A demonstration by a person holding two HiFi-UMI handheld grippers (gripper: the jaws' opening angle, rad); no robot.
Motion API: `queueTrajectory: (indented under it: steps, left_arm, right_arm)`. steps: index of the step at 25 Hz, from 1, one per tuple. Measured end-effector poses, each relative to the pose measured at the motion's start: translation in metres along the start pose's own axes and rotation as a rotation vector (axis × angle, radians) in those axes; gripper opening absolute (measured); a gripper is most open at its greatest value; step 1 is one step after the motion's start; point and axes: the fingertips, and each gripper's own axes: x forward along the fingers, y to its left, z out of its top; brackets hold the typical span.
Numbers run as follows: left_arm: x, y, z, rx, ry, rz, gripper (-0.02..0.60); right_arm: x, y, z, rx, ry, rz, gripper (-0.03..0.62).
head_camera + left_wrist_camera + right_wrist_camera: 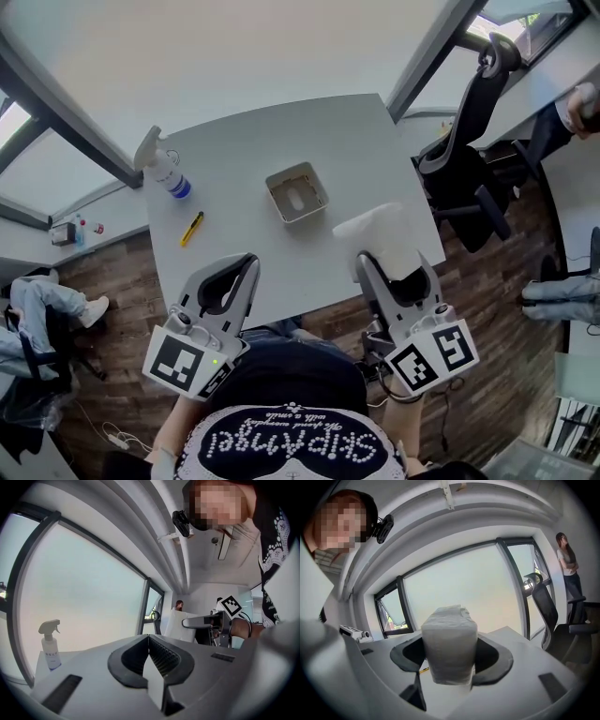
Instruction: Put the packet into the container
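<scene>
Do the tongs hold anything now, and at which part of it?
The right tongs grip the white packet by its near end, pressing on its two sides; the rest sticks out forward. The left tongs are shut and empty.

table — spray bottle at left corner | yellow cutter nearby | office chair right

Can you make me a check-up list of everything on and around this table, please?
Surface: grey table, mostly bare.
Job's things: packet held in the right gripper; container open, mid-table, apart from the packet.
Clutter: spray bottle and yellow knife on the table's left.
Grippers: right gripper jaws shut on the packet; left gripper jaws together, empty.
Cables: white cable on the floor.
Surroundings: office chair, wood floor, window.
</scene>
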Motion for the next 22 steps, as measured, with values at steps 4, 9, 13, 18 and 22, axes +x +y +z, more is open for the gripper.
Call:
queueTrajectory:
  steps: [4,9,13,18,22]
  left_arm:
    - [-0.005,0.019,-0.001,-0.014,0.015,0.004,0.008]
    - [-0.006,0.039,-0.003,-0.025,0.038,-0.001,0.008]
    - [-0.003,0.044,-0.004,-0.028,0.038,-0.014,0.008]
    - [-0.005,0.045,-0.002,-0.028,0.031,-0.018,0.008]
    - [-0.007,0.048,-0.007,-0.029,0.043,-0.014,0.008]
  right_arm:
    - [0.008,0.011,-0.006,-0.004,-0.001,-0.025,0.275]
    - [0.022,0.029,-0.018,-0.033,0.024,-0.021,0.275]
    - [0.029,0.034,-0.019,-0.040,0.020,-0.022,0.275]
    - [0.044,0.028,-0.011,-0.085,0.005,-0.025,0.275]
    - [0.063,0.021,-0.005,-0.111,-0.018,-0.016,0.275]
